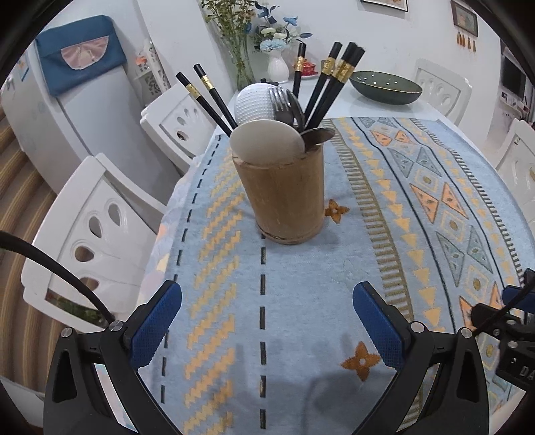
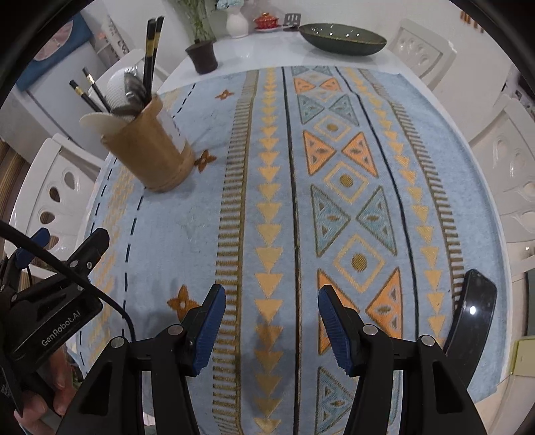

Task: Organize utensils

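Observation:
A wooden utensil holder [image 1: 283,194] stands upright on the patterned blue cloth [image 1: 334,267]. It holds several black chopsticks [image 1: 329,83] with gold bands, a fork [image 1: 280,100], metal spoons [image 1: 317,134] and two white spoons [image 1: 267,140]. My left gripper [image 1: 267,321] hovers over the cloth in front of the holder, open, with nothing between its blue pads [image 1: 157,324]. The right wrist view has the holder [image 2: 152,154] at the far left. My right gripper [image 2: 271,326] is open above bare cloth [image 2: 267,200], also with nothing between its fingers. The left gripper's body [image 2: 50,301] shows at that view's lower left.
A black phone [image 2: 474,311] lies on the cloth by the right gripper. At the table's far end are a dark green bowl [image 1: 386,87], a white vase of flowers [image 1: 277,67], a dark cup [image 2: 202,57] and a red lidded dish [image 2: 265,20]. White chairs [image 1: 97,231] surround the table.

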Available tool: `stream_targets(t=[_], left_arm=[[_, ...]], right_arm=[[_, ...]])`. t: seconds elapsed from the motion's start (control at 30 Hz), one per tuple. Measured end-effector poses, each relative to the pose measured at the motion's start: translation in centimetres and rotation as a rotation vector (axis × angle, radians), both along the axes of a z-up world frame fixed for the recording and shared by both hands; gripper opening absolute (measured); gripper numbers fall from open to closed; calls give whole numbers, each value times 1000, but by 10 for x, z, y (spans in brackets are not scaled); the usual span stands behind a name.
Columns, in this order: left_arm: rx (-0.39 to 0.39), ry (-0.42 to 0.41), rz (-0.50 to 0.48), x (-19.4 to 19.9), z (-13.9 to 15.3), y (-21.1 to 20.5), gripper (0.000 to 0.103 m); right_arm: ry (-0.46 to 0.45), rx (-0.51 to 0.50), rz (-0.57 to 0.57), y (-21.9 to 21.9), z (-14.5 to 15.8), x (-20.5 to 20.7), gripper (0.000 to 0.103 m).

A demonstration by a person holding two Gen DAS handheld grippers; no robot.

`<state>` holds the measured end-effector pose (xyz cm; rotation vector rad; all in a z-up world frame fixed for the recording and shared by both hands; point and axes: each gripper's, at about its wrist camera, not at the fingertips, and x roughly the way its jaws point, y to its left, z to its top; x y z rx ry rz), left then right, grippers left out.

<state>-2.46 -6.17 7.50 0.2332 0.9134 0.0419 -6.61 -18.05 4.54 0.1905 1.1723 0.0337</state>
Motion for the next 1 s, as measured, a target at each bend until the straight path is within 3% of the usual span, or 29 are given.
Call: stream_targets(t=[1.0], left_arm=[[60, 20, 13, 25, -14, 22, 103]], right_arm=[[54, 34, -38, 2, -24, 31, 56]])
